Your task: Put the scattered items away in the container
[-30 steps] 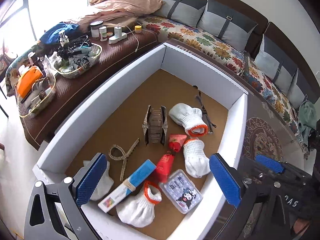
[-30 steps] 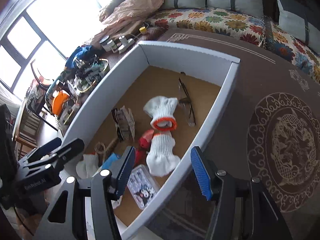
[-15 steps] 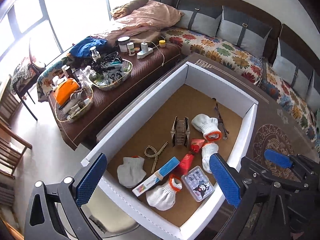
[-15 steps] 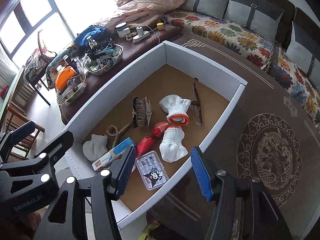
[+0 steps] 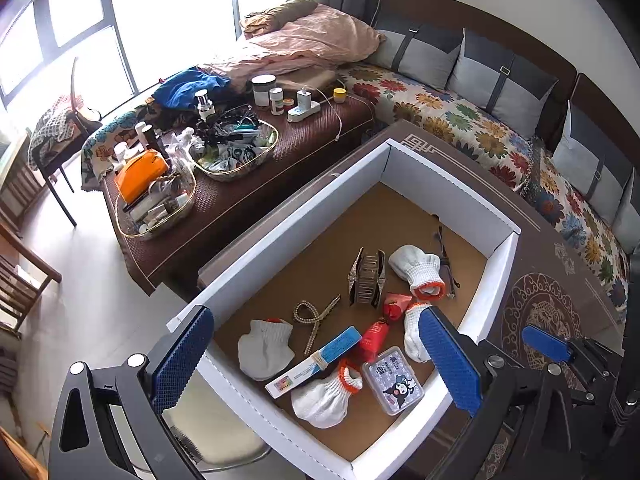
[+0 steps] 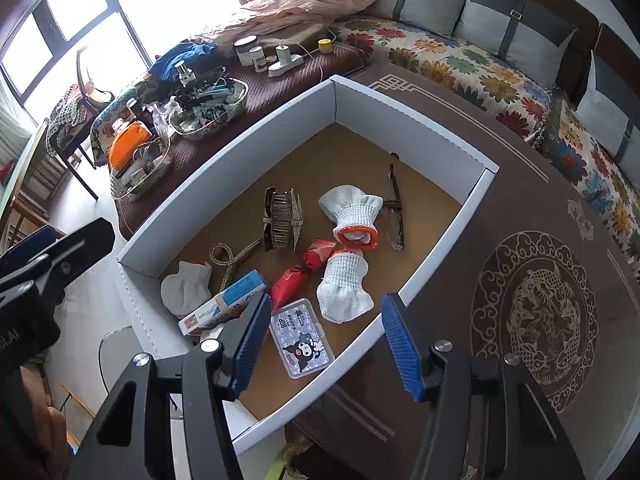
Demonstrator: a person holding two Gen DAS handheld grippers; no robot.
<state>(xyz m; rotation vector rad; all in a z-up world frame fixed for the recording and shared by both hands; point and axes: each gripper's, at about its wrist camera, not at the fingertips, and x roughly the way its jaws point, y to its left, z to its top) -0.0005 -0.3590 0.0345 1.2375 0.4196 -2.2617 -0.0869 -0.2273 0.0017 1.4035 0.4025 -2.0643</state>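
**Both hand-held grippers raised above a filled container**

The left hand-held gripper [image 5: 316, 356] hangs with its blue pads spread wide and nothing between them; the right hand-held gripper [image 6: 324, 344] is likewise wide open and empty. Both point steeply down over the near end of the white container [image 5: 288, 216], which sits on the brown patterned desk [image 6: 532, 240]. Inside lie four white gloves with orange cuffs, among them one [image 5: 418, 270] near the centre, a cartoon-printed case [image 6: 301, 343], a blue box [image 5: 316, 360], a red packet [image 6: 289, 282], a bead strand [image 5: 314, 316], a hair claw [image 6: 282, 218] and spectacles [image 6: 394, 210].

Judgement: the tidying looks essentially complete — no loose item shows on the desk around the container. To finish well, scan the desk beyond the container walls before retiring, and keep both hand-held grippers clear of the rim.

Views compared: the right wrist view shows the bare desk with its dragon medallion to the right; the left wrist view shows the floor and a chair seat [image 5: 208, 432] below the near-left corner.
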